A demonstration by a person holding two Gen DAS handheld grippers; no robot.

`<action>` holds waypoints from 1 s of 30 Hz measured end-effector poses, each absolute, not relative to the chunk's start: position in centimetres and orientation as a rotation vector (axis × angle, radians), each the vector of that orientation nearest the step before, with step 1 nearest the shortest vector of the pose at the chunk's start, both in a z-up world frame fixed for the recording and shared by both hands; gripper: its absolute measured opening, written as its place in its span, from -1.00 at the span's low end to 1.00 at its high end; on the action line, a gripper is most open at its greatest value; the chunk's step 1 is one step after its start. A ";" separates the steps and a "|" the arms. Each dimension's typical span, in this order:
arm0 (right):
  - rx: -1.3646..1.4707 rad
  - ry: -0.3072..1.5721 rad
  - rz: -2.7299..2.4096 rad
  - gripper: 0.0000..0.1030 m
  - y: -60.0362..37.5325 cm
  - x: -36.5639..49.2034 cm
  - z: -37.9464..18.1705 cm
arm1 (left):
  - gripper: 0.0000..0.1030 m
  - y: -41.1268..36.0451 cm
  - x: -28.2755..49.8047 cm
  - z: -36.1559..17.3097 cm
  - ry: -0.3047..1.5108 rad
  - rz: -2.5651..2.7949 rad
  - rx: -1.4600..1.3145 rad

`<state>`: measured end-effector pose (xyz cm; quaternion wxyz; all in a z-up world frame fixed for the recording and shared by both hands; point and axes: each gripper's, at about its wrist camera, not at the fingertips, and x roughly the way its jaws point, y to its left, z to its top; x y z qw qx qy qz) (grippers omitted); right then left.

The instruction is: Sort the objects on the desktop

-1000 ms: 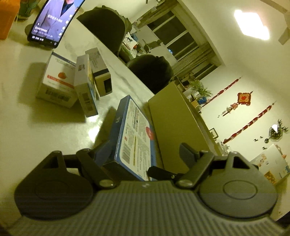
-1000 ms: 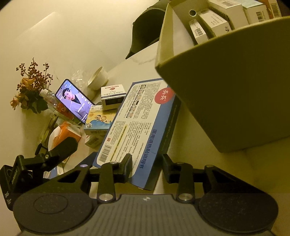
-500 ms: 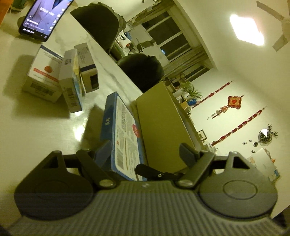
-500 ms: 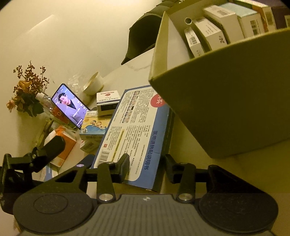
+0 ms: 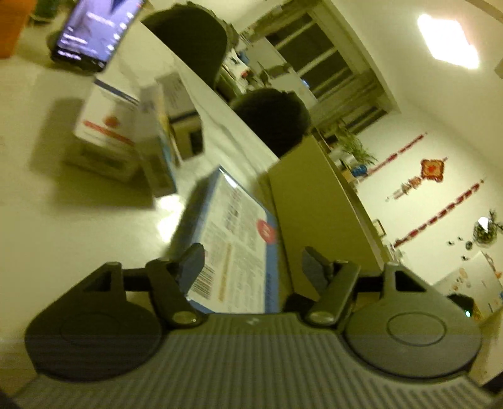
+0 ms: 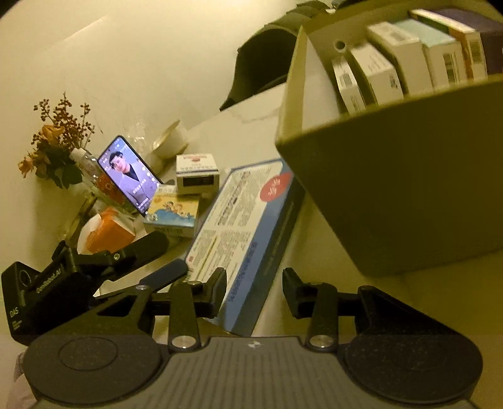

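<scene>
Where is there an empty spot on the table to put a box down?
Bare table lies left of the big blue box, in front of the small boxes. It is crowded by the phone and flowers, and the cardboard bin looks full.

Flat box [image 6: 248, 226] beside the storage bin [image 6: 408, 176]
Small cartons [image 6: 196, 173] lie behind it; a phone [image 6: 129, 174] stands left of them.

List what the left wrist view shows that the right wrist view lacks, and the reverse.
Left wrist only: the ceiling light, window and red wall ornaments.
Right wrist only: the flowers, the packed boxes inside the carton, and the left gripper.
Both: the large blue box, the phone and the carton.
</scene>
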<state>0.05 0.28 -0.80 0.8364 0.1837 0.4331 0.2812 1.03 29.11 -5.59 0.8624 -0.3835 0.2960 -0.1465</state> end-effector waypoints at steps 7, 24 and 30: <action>0.268 0.854 0.661 -0.26 2.0 -1.3 0.2 | 0.58 30.0 0.6 -6.0 0.659 -0.209 -0.752; 0.081 0.780 0.662 -0.29 2.8 -2.7 0.5 | 0.66 27.9 2.1 -6.4 0.703 -0.299 -0.755; 0.071 0.770 0.632 -0.29 1.9 -2.6 0.5 | 0.66 27.1 2.8 -6.5 0.717 -0.328 -0.761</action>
